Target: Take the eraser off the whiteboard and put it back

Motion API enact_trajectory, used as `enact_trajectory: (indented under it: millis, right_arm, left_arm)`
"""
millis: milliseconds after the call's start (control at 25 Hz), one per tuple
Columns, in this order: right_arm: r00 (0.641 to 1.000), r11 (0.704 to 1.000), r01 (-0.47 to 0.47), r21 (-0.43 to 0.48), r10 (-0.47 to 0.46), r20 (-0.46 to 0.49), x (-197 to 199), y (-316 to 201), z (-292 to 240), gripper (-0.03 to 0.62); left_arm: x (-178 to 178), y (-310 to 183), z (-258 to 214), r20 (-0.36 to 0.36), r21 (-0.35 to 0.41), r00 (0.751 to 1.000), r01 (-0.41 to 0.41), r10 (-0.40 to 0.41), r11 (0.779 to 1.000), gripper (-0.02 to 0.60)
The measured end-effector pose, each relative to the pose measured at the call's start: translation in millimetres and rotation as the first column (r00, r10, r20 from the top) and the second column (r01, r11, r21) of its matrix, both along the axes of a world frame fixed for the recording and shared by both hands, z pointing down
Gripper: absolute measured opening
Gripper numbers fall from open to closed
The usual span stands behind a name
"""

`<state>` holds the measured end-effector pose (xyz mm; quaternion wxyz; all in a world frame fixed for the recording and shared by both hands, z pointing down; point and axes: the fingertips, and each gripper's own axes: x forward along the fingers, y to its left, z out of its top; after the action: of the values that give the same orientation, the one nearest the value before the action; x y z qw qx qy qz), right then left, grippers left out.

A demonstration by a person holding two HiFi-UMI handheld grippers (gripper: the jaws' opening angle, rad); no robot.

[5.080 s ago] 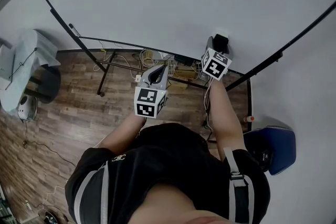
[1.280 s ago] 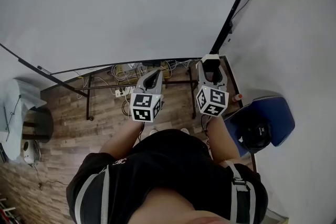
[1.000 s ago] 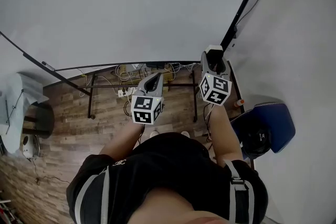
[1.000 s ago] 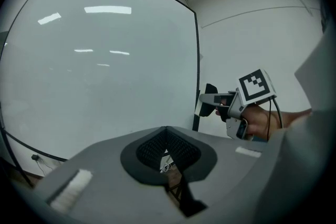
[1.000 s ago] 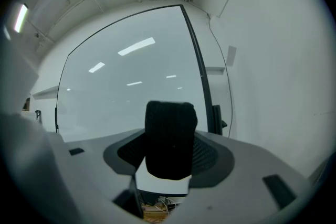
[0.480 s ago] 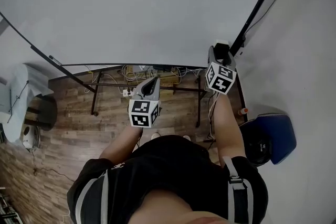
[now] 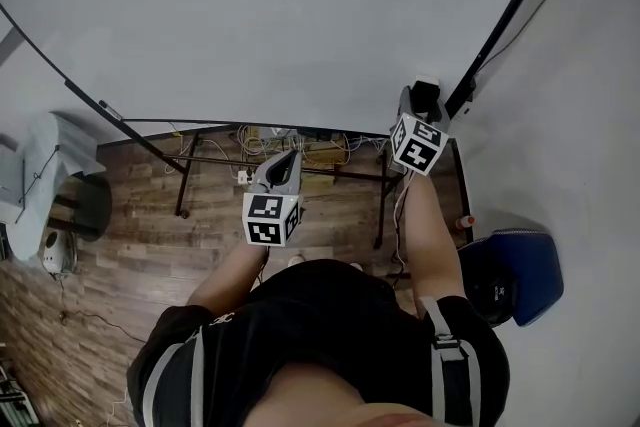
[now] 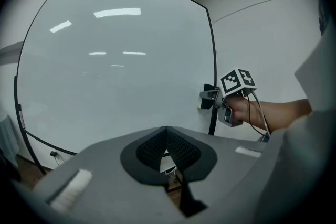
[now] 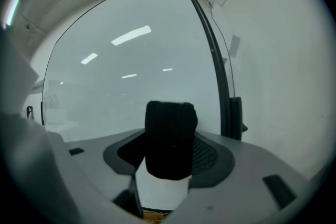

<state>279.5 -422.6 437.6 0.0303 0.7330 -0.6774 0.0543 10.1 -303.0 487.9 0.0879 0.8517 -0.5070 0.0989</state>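
The right gripper (image 7: 422, 99) was clamped on the eraser (image 9: 170, 139) close to the whiteboard (image 7: 280, 15) by its right edge, the left gripper (image 8: 167, 140) was pinched together on nothing, and a tilted placement might have let the eraser drop to the floor (image 7: 150, 215).

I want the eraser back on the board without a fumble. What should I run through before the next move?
1. Black-felt, white-backed eraser clamped between the right gripper pads: ok.
2. Felt end points ahead at the white glossy whiteboard: ok.
3. Eraser touching the whiteboard: cannot tell.
4. Eraser sits left of the whiteboard's black frame, not over it: ok.
5. Left gripper shut, empty and off to the side of the right one: ok.
6. Whiteboard surface ahead of the eraser bare of writing or objects: ok.
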Motion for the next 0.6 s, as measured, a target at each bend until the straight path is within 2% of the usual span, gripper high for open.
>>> enact_trajectory:
  millis: [360, 600]
  right_arm:
    - [1.0, 0.999, 0.0, 0.047, -0.001, 0.003, -2.0, -1.9, -2.4, 0.235]
    - [1.0, 0.995, 0.003, 0.096, -0.005, 0.018, -4.1, 6.4, -11.1, 0.281]
  left_arm:
    - [-1.0, -2.9, 4.7, 0.004, -0.009, 1.0, -0.001, 0.001, 1.0, 0.009]
    - [3.9, -4.3, 4.1, 0.002, -0.006, 1.0, -0.018, 0.018, 1.0, 0.009]
